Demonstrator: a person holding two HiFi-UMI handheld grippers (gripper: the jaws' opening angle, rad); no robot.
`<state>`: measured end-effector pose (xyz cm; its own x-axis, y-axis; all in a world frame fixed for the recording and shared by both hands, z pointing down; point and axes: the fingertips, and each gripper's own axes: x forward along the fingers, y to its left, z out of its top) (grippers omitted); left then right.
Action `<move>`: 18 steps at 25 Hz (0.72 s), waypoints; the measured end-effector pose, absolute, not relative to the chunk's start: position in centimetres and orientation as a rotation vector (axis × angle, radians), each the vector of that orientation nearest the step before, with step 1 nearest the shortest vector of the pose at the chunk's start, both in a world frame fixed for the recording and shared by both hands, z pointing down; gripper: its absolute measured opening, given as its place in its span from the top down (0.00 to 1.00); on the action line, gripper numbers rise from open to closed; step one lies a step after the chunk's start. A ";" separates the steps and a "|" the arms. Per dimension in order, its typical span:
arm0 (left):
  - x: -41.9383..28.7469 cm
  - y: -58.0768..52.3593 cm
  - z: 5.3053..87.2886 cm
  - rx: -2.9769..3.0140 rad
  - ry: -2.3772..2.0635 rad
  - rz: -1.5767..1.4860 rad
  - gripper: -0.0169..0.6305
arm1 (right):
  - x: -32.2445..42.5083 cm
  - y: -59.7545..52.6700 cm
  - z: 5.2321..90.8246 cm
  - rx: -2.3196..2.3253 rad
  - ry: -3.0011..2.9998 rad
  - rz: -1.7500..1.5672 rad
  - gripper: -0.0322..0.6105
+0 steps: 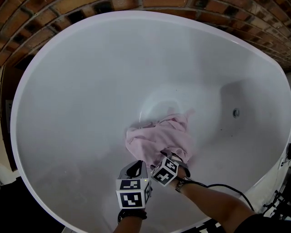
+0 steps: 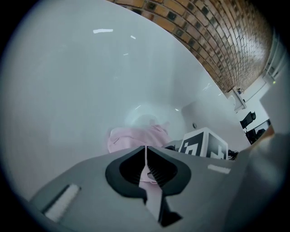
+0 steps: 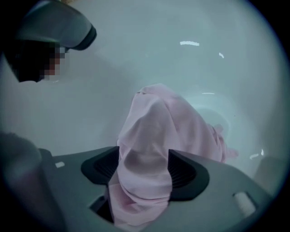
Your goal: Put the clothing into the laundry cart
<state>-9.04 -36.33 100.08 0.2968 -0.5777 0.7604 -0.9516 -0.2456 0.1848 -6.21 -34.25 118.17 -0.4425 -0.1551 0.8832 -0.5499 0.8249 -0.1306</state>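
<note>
A crumpled pink garment (image 1: 157,136) lies at the bottom of a white bathtub (image 1: 68,91). My right gripper (image 1: 170,157) is at its near edge. In the right gripper view a thick fold of the garment (image 3: 158,127) fills the gap of the right gripper (image 3: 144,165), and both pads press on it. My left gripper (image 1: 136,166) sits just left of it at the garment's near-left corner. In the left gripper view the left gripper (image 2: 145,156) has its tips together, with a thin strip of the pink garment (image 2: 136,136) caught between them.
The tub's curved walls rise on all sides. An overflow fitting (image 1: 236,112) sits on the right wall. A brick wall (image 1: 45,13) runs behind the tub. A black cable (image 1: 227,186) trails from the right forearm.
</note>
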 end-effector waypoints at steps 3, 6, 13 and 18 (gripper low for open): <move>-9.6 -36.9 101.4 1.933 -1.386 0.769 0.97 | -6.6 -34.5 120.8 0.522 -1.991 0.481 0.37; -10.0 -37.2 102.5 1.927 -1.395 0.765 0.97 | -6.9 -35.0 123.0 0.523 -1.975 0.454 0.26; -10.4 -38.2 104.3 1.921 -1.409 0.749 0.97 | -7.4 -35.9 127.0 0.487 -1.923 0.394 0.21; -11.0 -38.3 105.2 1.916 -1.418 0.757 0.97 | -7.3 -37.1 129.9 0.530 -1.904 0.364 0.21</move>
<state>-11.03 -38.26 105.21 0.2557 -0.6013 0.7570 -0.9635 -0.2224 0.1488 -7.34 -37.06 129.94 -0.3258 -0.1922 0.9257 -0.5202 0.8540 -0.0058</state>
